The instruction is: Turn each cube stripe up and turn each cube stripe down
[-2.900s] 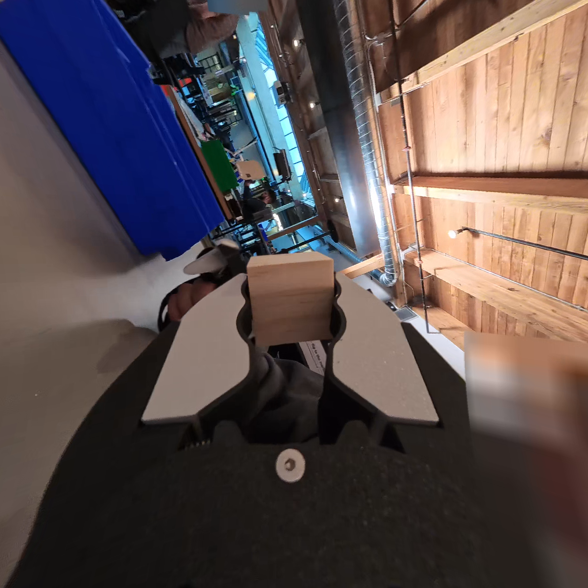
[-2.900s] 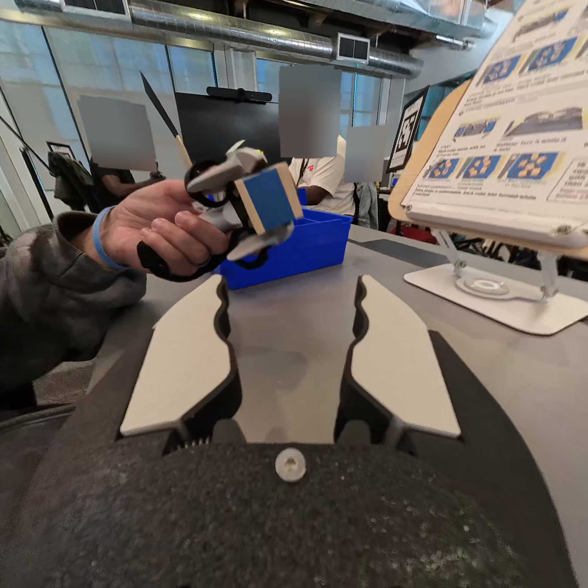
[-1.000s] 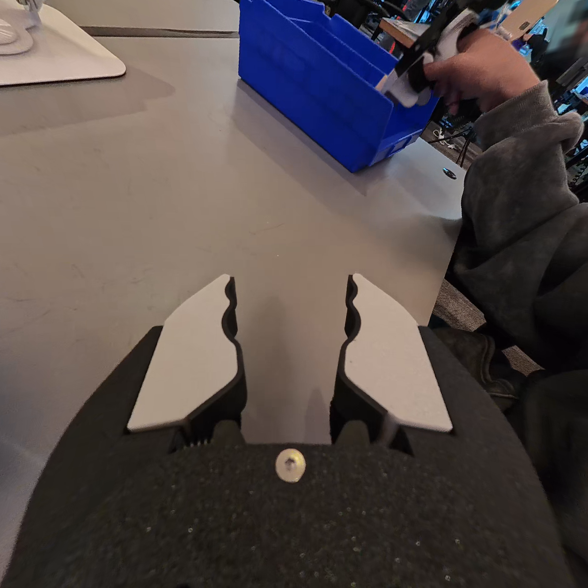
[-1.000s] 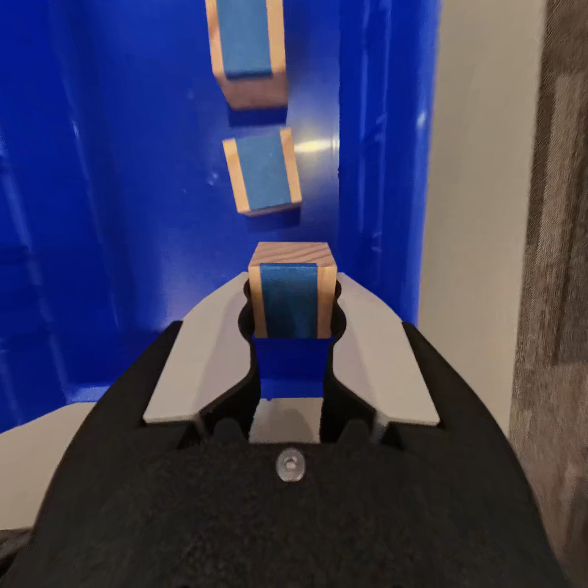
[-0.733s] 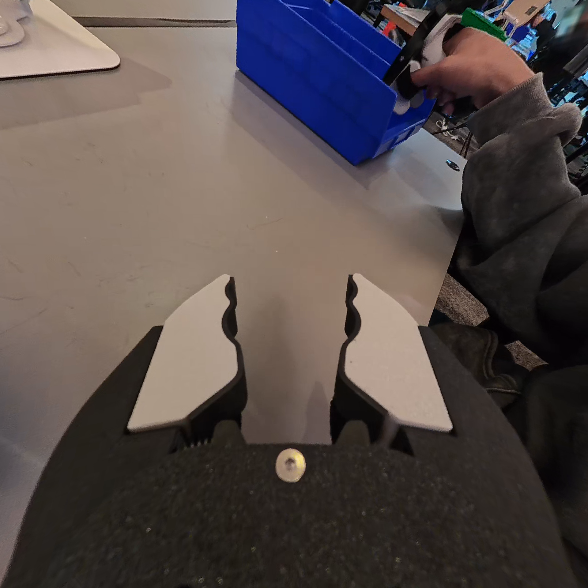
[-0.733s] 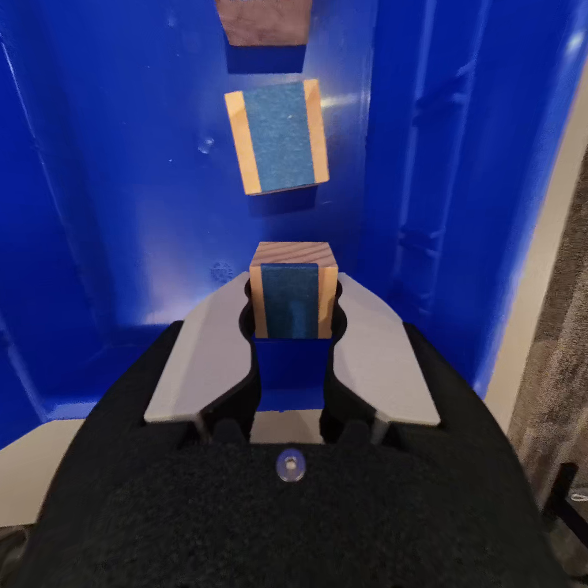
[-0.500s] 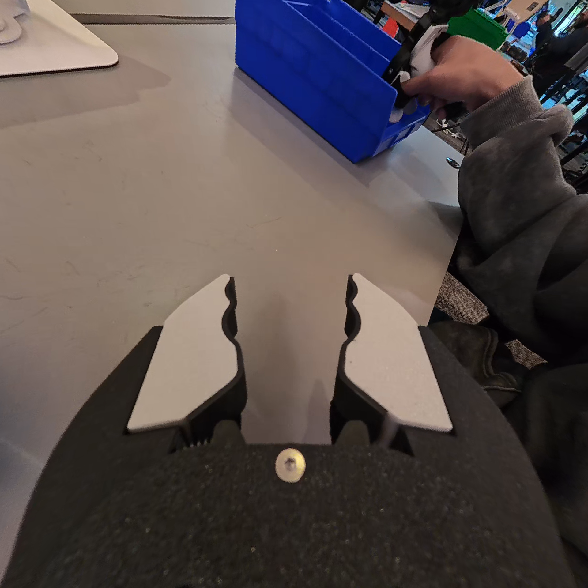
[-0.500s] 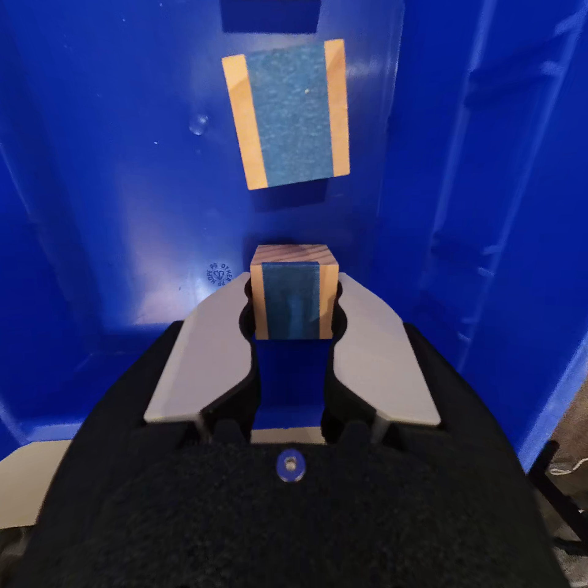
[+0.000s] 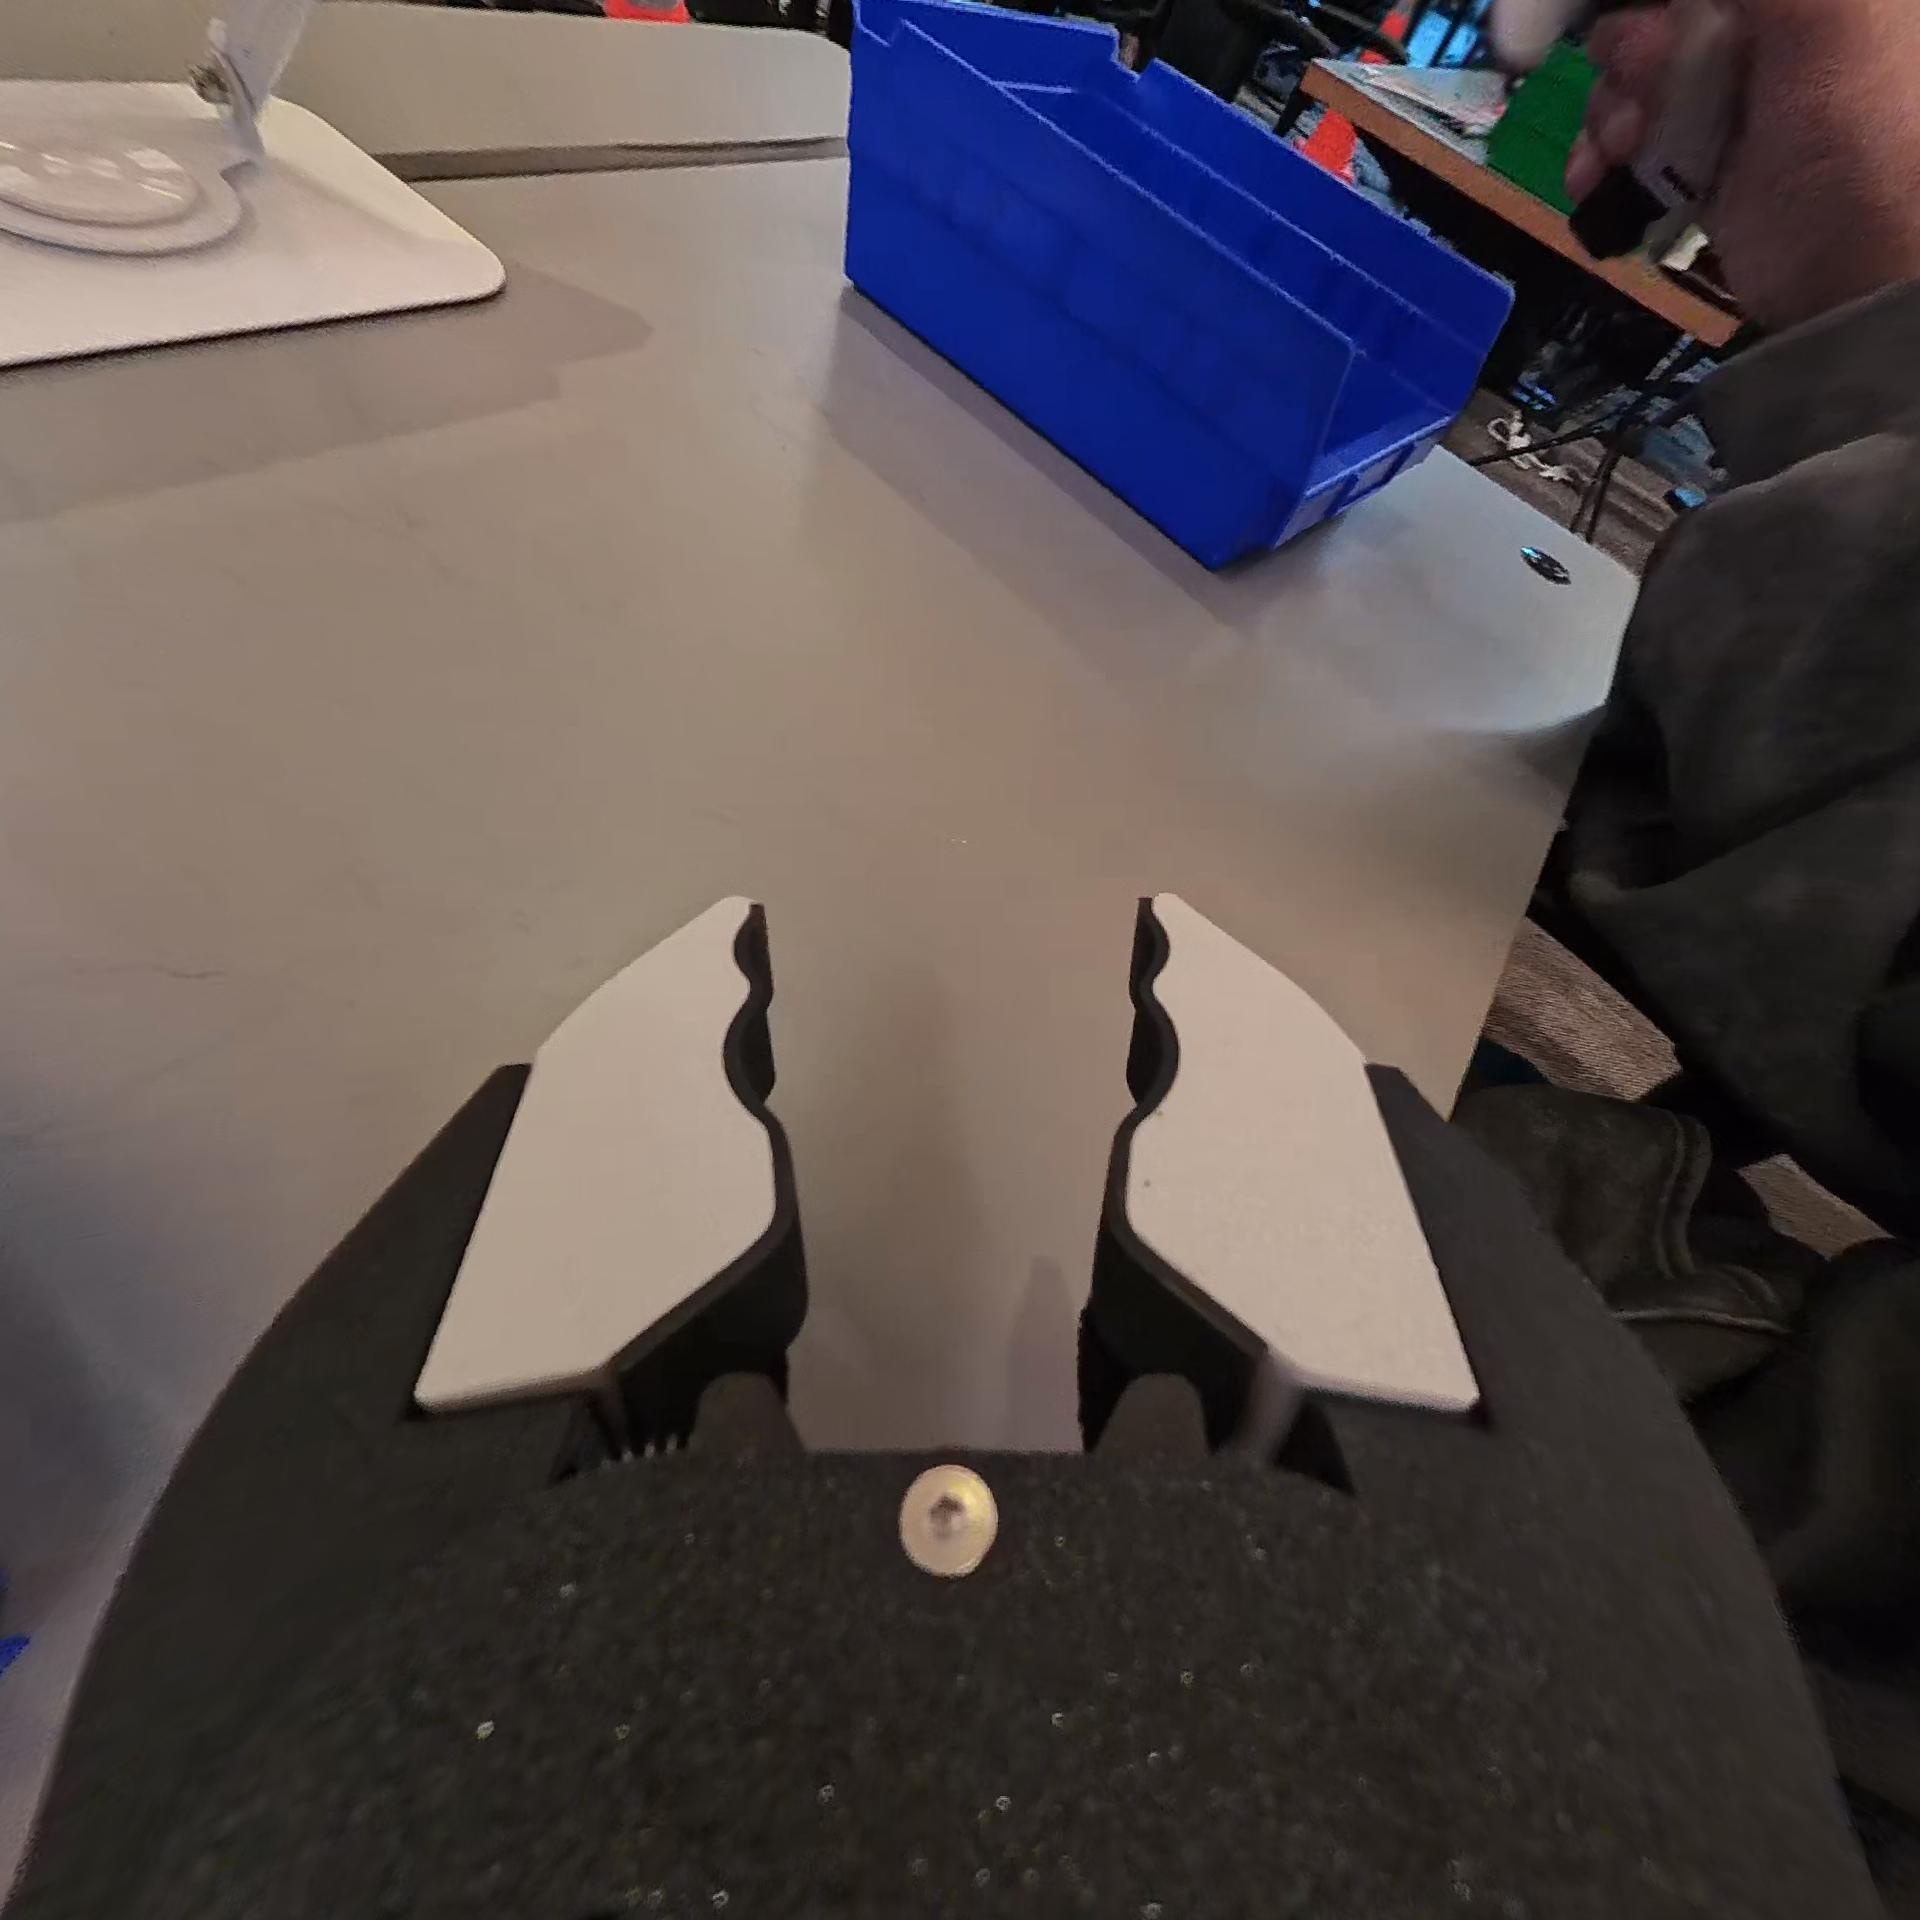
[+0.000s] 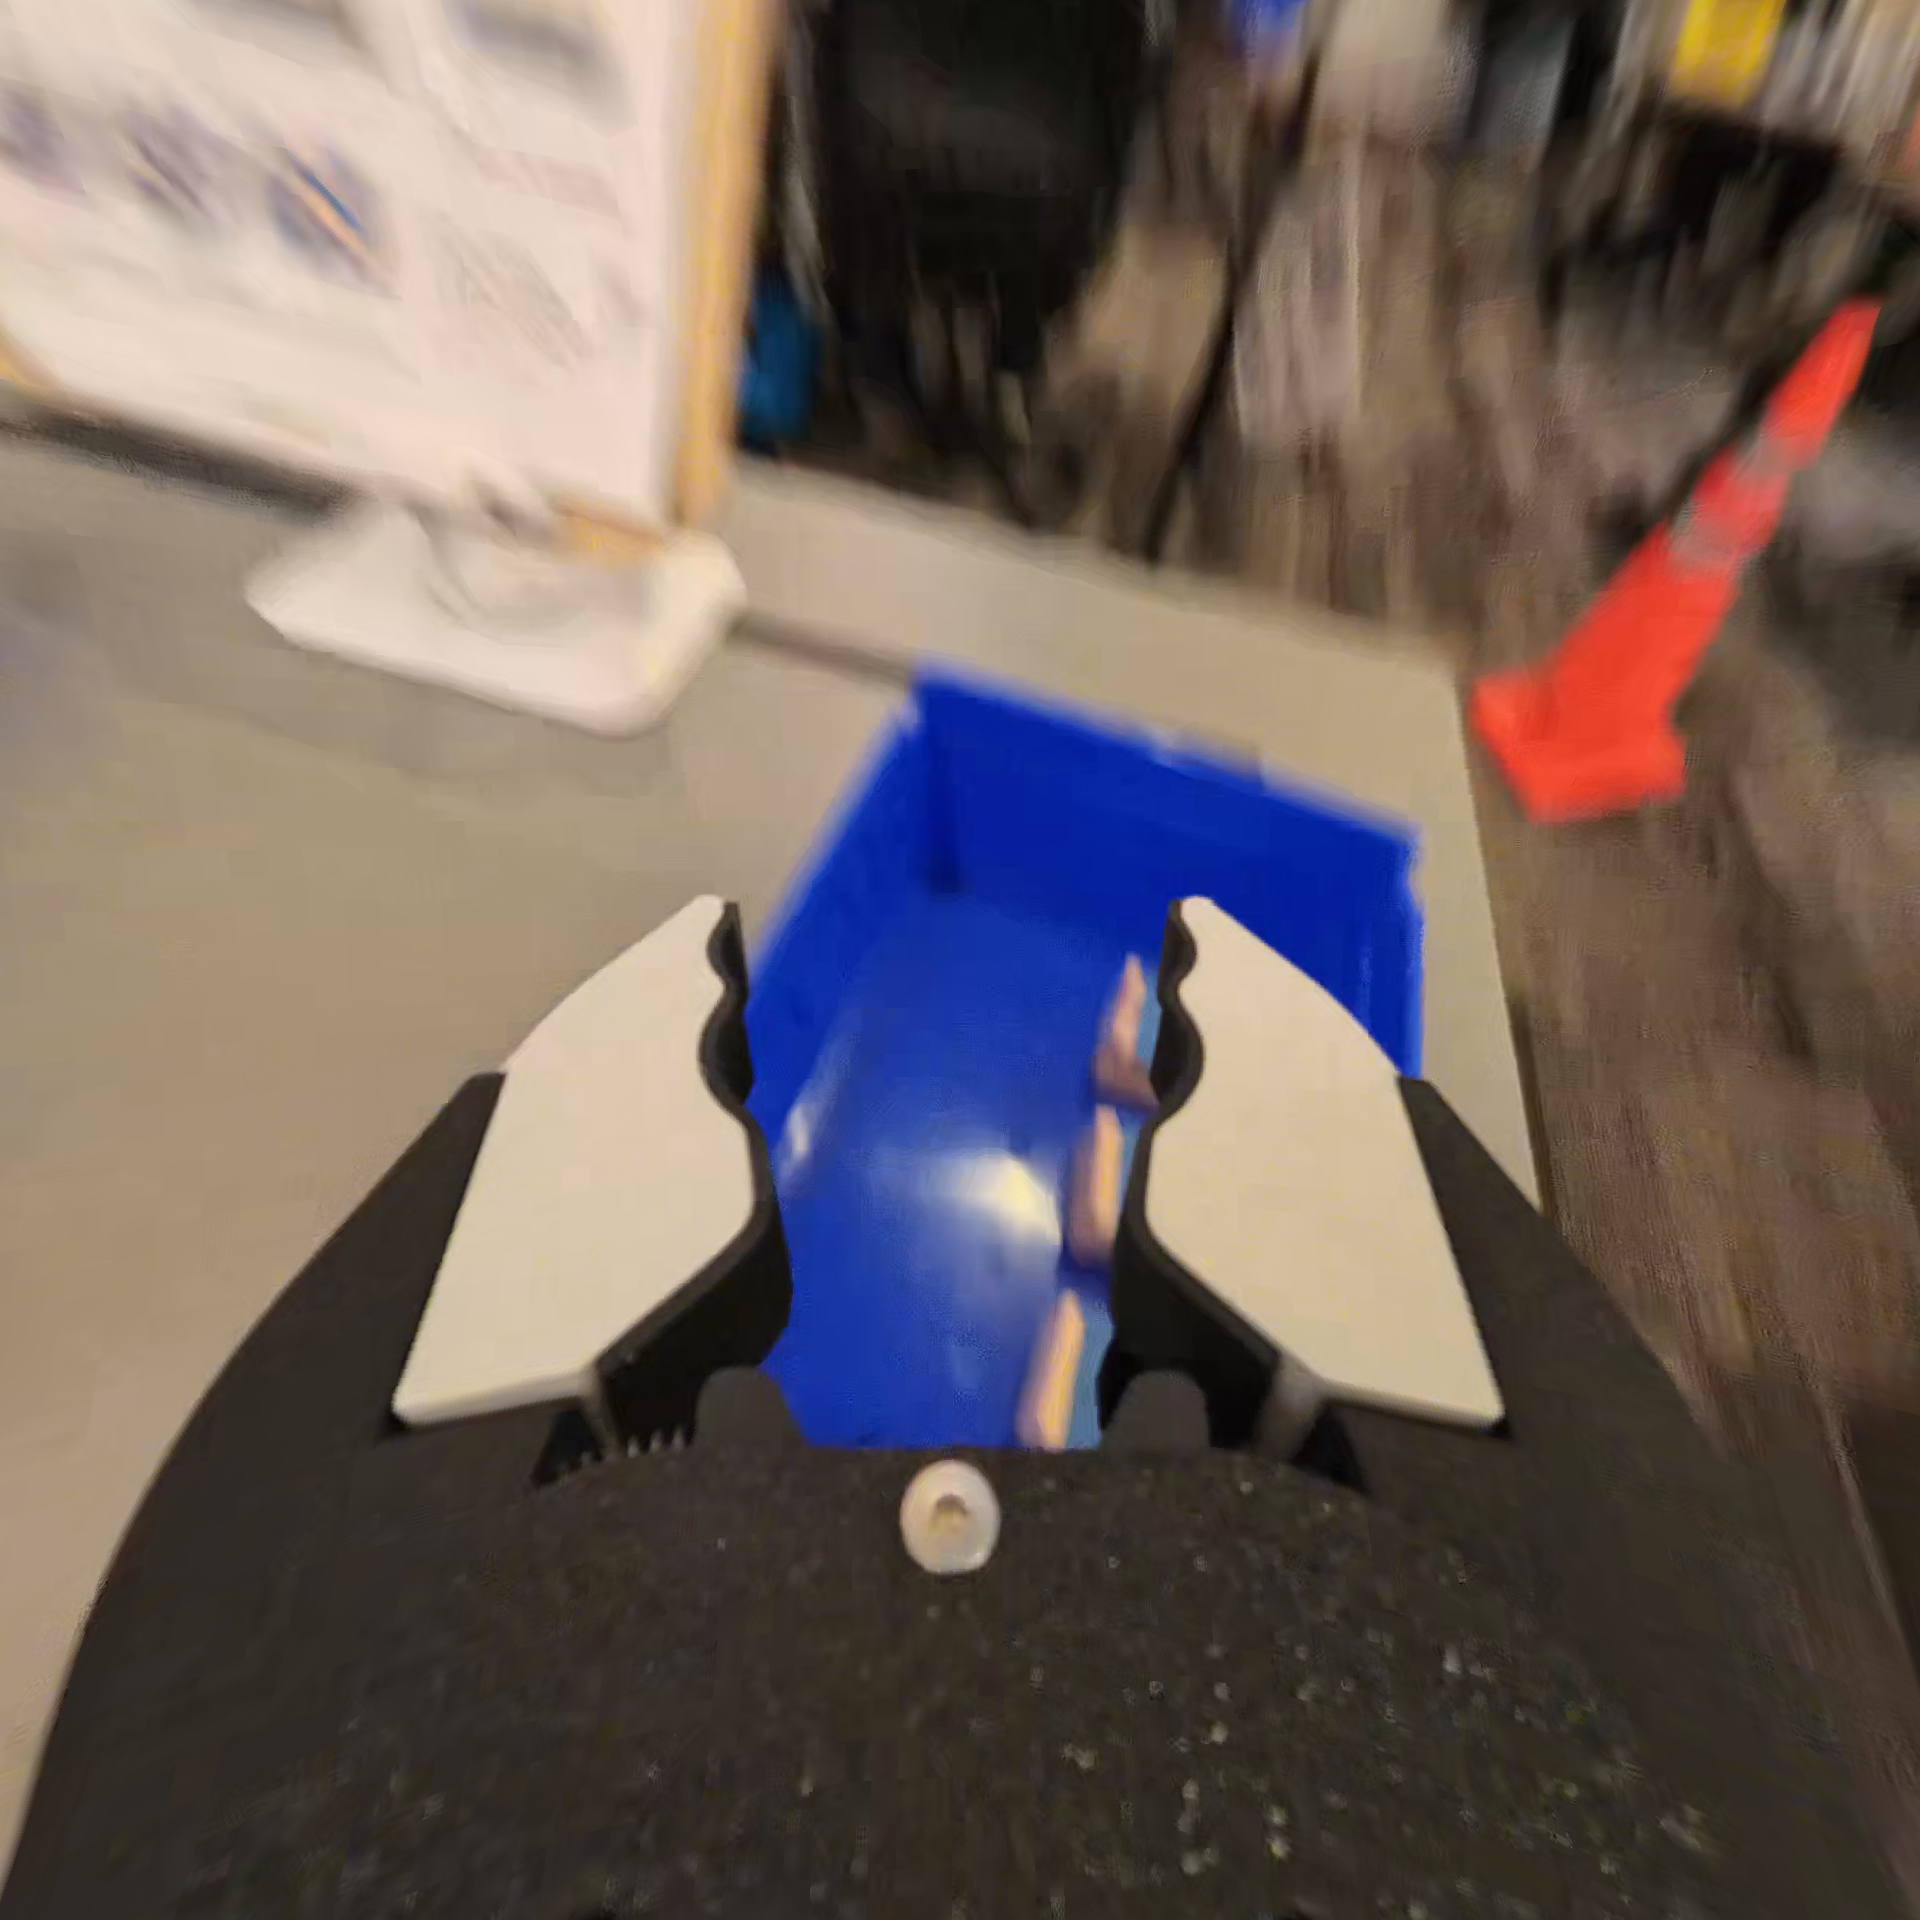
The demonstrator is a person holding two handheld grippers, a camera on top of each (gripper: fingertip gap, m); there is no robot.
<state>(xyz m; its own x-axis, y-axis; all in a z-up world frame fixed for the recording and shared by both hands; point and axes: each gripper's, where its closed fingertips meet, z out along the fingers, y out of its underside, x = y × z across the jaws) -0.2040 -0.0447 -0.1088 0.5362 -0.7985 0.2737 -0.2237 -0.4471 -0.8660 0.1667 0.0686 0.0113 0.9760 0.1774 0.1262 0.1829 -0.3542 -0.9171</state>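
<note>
While the right wrist view is very blurred, the right gripper (image 10: 948, 914) can be seen with its two pale fingers (image 10: 603, 1174) spread wide apart and nothing held between them. Past the fingertips, the open blue plastic bin (image 10: 1340, 862) is seen on the flat grey table (image 10: 312, 883). Through the gap between the fingers, the blue floor of the bin is seen. Close along the inner edge of the right finger, three small wooden cubes (image 10: 1096, 1184) are seen in a row on the bin floor, one behind the other. Only a thin slice of each cube is shown, so it cannot be told for sure which way their stripes are turned. Beyond the left fingertip, a white stand with a printed sheet (image 10: 499, 613) is seen on the table. Far off past the right fingertip, an orange cone (image 10: 1621, 686) is seen.

In the left wrist view, the left gripper (image 9: 948, 904) is held low over the bare table with its fingers (image 9: 623, 1174) also wide apart and empty. The blue bin (image 9: 1091, 301) is seen well ahead of the right fingertip. A hand (image 9: 1756, 125) is seen beyond it, at the top right corner. A dark grey sleeve (image 9: 1766, 727) is seen to the right of the right finger.
</note>
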